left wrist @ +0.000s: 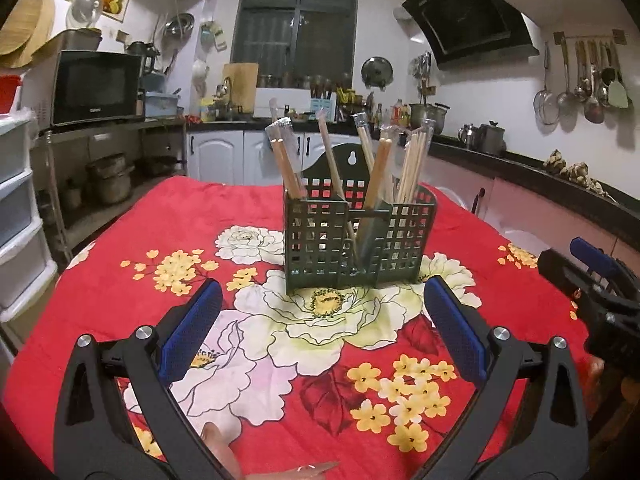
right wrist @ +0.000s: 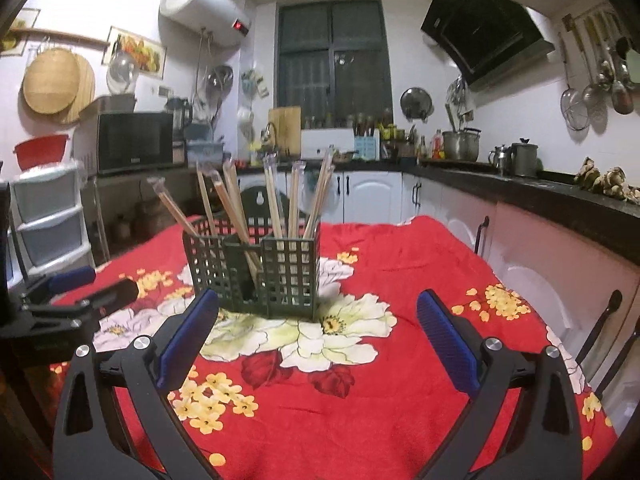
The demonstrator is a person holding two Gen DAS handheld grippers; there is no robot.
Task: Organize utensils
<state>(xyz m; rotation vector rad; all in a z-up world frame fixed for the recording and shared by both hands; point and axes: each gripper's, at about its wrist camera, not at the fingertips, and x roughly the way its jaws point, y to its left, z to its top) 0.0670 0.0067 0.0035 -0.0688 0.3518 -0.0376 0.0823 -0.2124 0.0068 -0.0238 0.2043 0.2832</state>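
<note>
A dark green lattice utensil holder (left wrist: 356, 236) stands on the red floral tablecloth (left wrist: 248, 360). Several wrapped pairs of wooden chopsticks (left wrist: 286, 156) stand in its compartments. My left gripper (left wrist: 320, 300) is open and empty, just in front of the holder. In the right wrist view the holder (right wrist: 256, 272) stands ahead and left with chopsticks (right wrist: 276, 200) in it. My right gripper (right wrist: 318, 308) is open and empty, near the holder's right front corner. The right gripper also shows at the right edge of the left wrist view (left wrist: 592, 276), and the left gripper at the left of the right wrist view (right wrist: 72, 292).
The table is in a kitchen. White plastic drawers (right wrist: 48, 216) and a microwave (left wrist: 96, 86) stand to the left. A dark counter (right wrist: 560, 196) with pots runs along the right. A chair back (right wrist: 608, 320) stands at the table's right edge.
</note>
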